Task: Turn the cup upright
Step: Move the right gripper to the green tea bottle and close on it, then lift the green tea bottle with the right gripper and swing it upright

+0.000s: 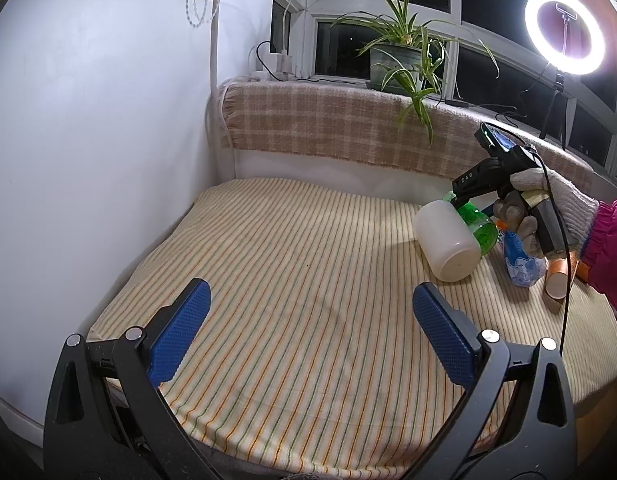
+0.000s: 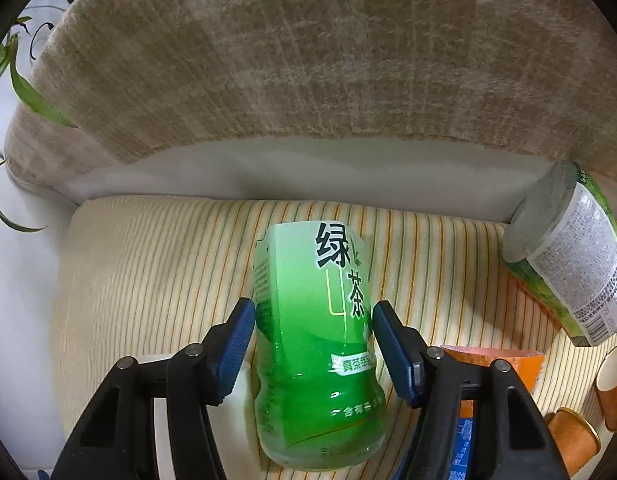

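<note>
A white translucent cup (image 1: pixel 448 240) lies tilted on its side on the striped cloth (image 1: pixel 288 280) at the right, its flat bottom facing me. A green tea bottle (image 1: pixel 478 226) lies right behind it. My left gripper (image 1: pixel 310 320) is open and empty, low over the cloth, well left of the cup. My right gripper (image 2: pixel 313 340) has its blue pads (image 2: pixel 238 344) against both sides of the green tea bottle (image 2: pixel 316 344); a sliver of the white cup (image 2: pixel 240 384) shows beside its left finger. In the left wrist view the right gripper (image 1: pixel 460 200) reaches down behind the cup.
Two orange paper cups (image 2: pixel 576 440) lie at the right, with a blue and orange snack bag (image 1: pixel 520 260) and a second labelled bottle (image 2: pixel 568 256). A plaid-covered ledge (image 1: pixel 348 128) backs the surface, with a potted plant (image 1: pixel 396 64) and a ring light (image 1: pixel 564 32). A white wall stands at left.
</note>
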